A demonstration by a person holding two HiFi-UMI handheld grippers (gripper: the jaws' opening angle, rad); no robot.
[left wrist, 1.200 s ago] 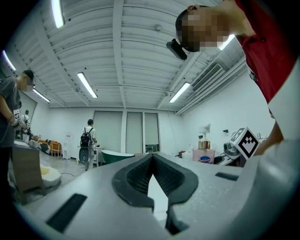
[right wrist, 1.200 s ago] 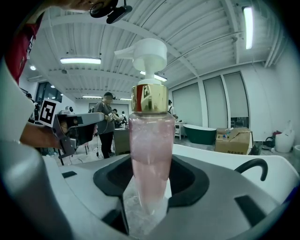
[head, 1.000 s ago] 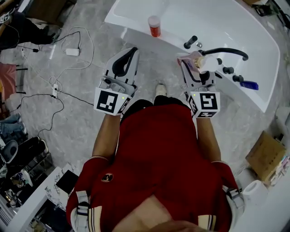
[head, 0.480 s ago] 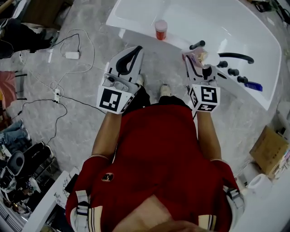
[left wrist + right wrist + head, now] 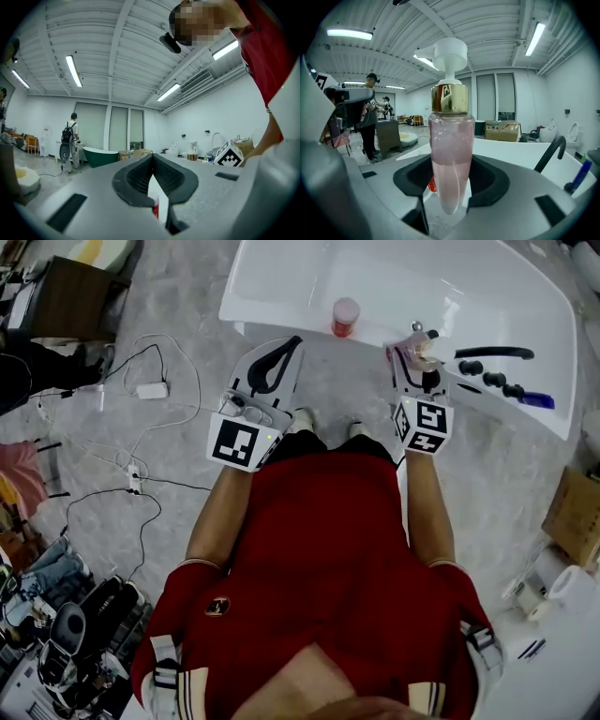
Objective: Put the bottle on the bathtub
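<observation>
Grey marbled floor below, the white tub across the top. It sits nearer than a second ago, since the person has stepped up to it. The left gripper hangs over the floor, jaws together on nothing. A red can stands on the rim. The right gripper, clamped round the pink bottle, has carried it from short of the tub to the rim beside the black tap — setting it down looks close.
</observation>
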